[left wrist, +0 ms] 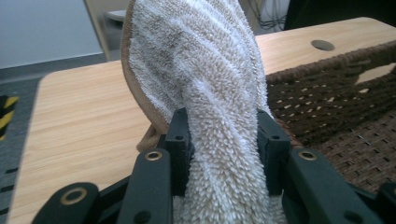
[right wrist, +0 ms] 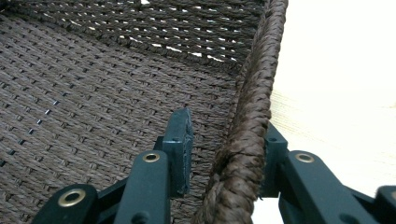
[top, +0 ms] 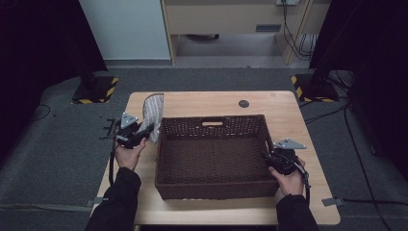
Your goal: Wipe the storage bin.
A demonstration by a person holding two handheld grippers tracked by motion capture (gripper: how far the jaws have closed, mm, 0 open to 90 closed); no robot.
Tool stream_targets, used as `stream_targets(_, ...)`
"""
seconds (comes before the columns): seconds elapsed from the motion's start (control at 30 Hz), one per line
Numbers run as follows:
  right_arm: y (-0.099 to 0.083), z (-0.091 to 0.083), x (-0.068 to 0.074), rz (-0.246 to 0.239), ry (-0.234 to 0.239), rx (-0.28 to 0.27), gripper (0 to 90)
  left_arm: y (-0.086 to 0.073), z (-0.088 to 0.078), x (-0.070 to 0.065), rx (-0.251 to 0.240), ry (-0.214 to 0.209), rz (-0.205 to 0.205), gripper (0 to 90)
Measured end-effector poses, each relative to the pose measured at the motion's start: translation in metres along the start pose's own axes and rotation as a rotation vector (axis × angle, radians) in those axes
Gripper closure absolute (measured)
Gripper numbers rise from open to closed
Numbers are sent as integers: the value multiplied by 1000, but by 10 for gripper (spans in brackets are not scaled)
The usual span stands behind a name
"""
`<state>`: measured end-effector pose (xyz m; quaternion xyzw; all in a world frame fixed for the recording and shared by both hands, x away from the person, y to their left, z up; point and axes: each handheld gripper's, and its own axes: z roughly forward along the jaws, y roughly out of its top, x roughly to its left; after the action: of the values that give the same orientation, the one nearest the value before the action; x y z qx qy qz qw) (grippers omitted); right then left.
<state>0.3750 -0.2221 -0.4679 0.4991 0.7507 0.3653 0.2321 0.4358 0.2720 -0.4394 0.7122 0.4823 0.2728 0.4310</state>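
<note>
Left of frame: my left gripper (top: 144,131) is clamped on the towel (top: 154,111), held beside the basket (top: 211,190). Lower right: my right gripper (top: 266,158) straddles its rim, one jaw not touching. Next: carry the towel over the rim.

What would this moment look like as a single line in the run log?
left claw: shut on towel, left of basket | right claw: astride basket's right rim, one side apart from it | basket: nothing inside

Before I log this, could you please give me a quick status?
Left hand-held gripper shut on towel, beside basket. Right hand-held gripper straddles basket rim, gap visible. Nothing in the way.
</note>
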Motion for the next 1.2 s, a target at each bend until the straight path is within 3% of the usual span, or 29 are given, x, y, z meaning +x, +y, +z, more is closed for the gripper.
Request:
stream_targets(0.1,0,0,0,-2,1,-1,645,-4,6,-1,23,-3,16,638)
stream_targets(0.3,0,0,0,-6,2,-3,642,-18,21,2,97,5,3,640)
stream_targets(0.37,0,0,0,-3,1,-3,640,-22,26,2,132,12,16,641)
stream_targets(0.4,0,0,0,-4,2,-2,639,-26,31,0,173,20,38,640)
stream_targets(0.47,0,0,-1,-6,4,-3,636,-33,39,-5,208,41,67,641)
stream_targets(0.6,0,0,-1,-6,5,-3,631,-38,43,-7,237,51,60,640)
stream_targets(0.7,0,0,0,-4,5,-2,629,-38,38,-2,222,25,17,640)
stream_targets(0.77,-1,0,0,-5,4,-2,629,-33,28,5,157,-5,-39,640)
stream_targets(0.9,-1,0,0,-4,5,-2,629,-17,1,12,9,-73,-92,639)
stream_targets(1.03,-1,0,0,-6,4,-2,628,-9,-13,6,-70,-119,-65,638)
stream_targets(1.1,-1,0,0,-6,3,-1,627,-9,-12,2,-64,-128,-48,637)
stream_targets(1.2,-1,0,0,-6,3,-2,626,-12,-5,-1,-14,-118,-25,636)
